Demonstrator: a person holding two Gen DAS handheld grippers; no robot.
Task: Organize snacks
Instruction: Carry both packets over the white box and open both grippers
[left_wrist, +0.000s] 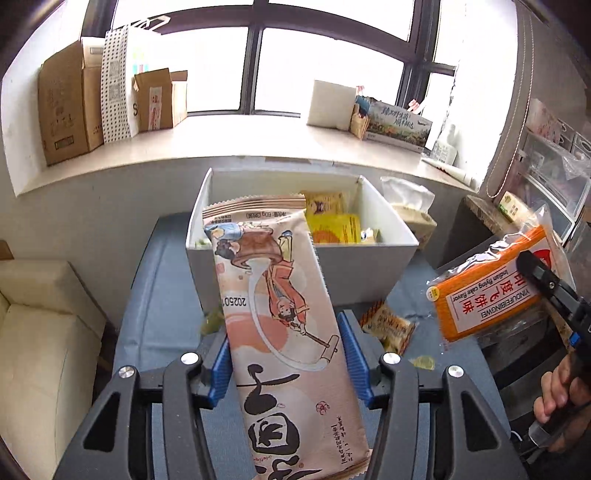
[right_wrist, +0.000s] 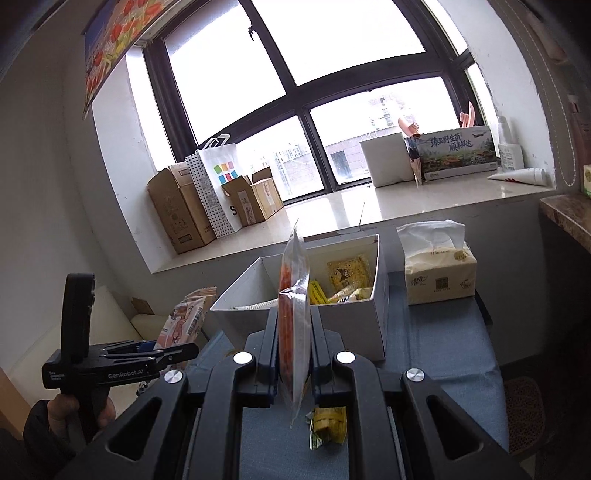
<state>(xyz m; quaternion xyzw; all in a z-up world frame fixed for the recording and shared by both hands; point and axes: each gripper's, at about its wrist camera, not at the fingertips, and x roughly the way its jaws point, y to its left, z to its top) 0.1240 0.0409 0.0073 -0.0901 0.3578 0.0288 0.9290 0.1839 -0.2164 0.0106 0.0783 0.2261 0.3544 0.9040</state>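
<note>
My left gripper (left_wrist: 286, 354) is shut on a long pink snack packet (left_wrist: 284, 317) with a cartoon figure, held above the blue table in front of the white box (left_wrist: 369, 258); it also shows in the right wrist view (right_wrist: 184, 321). My right gripper (right_wrist: 294, 332) is shut on an orange flying-cake packet (right_wrist: 293, 314), held edge-on before the white box (right_wrist: 354, 325). The left wrist view shows that packet (left_wrist: 487, 288) at the right. Yellow snack packets (left_wrist: 334, 225) lie inside the box.
Loose small snacks (left_wrist: 388, 326) and a yellow wrapper (right_wrist: 328, 424) lie on the blue cloth. A tissue pack (right_wrist: 439, 273) stands right of the box. Cardboard boxes (right_wrist: 181, 214) and a printed carton (right_wrist: 458, 153) sit on the windowsill. A cream sofa (left_wrist: 40, 332) stands at left.
</note>
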